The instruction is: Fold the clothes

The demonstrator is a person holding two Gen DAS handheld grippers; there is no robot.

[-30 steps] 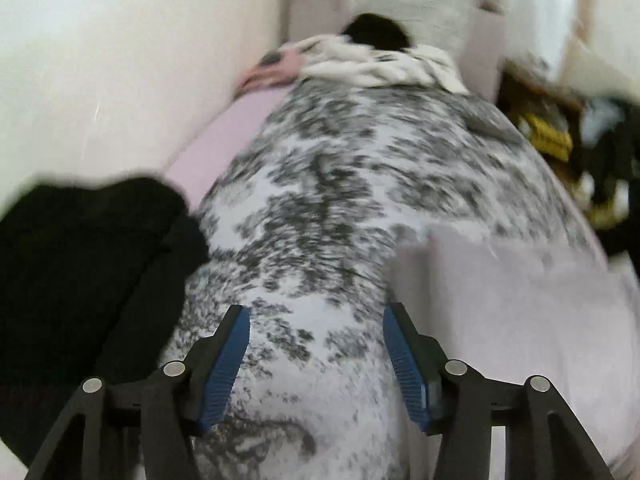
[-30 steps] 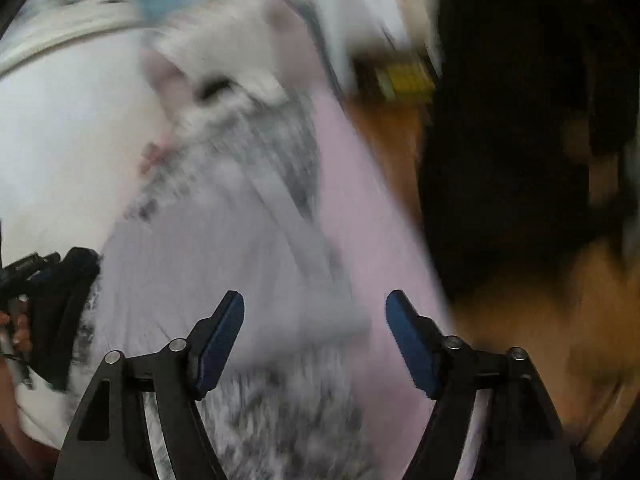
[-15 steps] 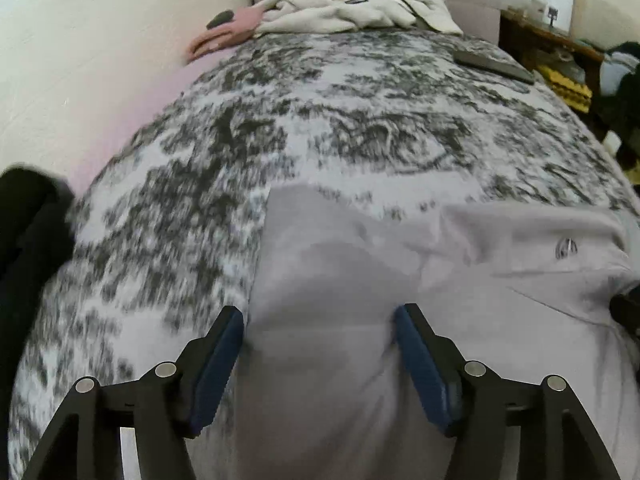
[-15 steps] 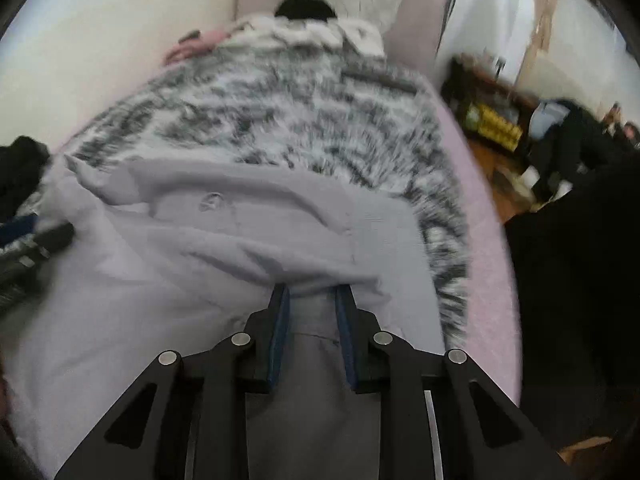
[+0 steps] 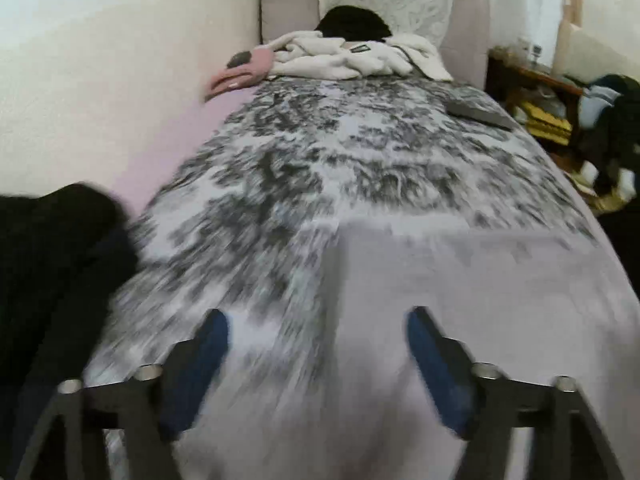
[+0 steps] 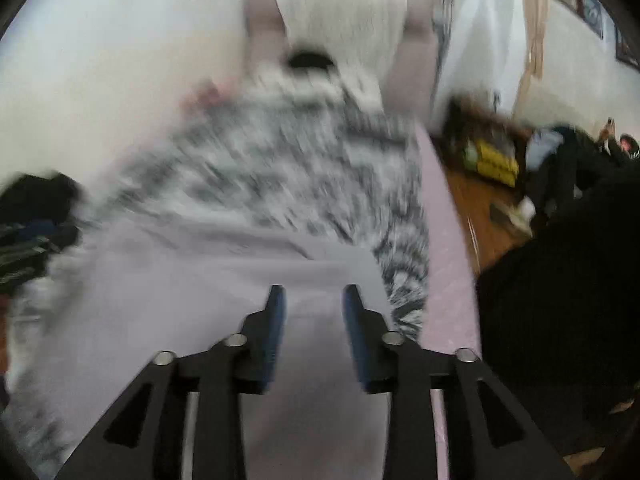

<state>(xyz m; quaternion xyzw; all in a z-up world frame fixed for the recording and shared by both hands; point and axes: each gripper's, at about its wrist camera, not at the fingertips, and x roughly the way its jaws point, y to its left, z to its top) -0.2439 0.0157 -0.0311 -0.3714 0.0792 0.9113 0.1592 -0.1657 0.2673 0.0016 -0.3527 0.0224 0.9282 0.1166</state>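
A pale lilac-grey garment lies spread on the near end of a bed with a black-and-white patterned cover. It also shows in the right wrist view. My left gripper is open above the garment's left edge, holding nothing. My right gripper is partly open above the garment's right part, with the cloth below the blue pads; the view is blurred.
A black garment lies at the bed's left edge by the wall. A pile of white and pink clothes sits at the headboard. A dark flat object lies on the cover. Cluttered floor and a dark shape are to the right.
My right gripper, shut on the lilac garment half a second ago, has opened and let it go. My left gripper has shifted left and back, staying open. Both views are blurred by motion.
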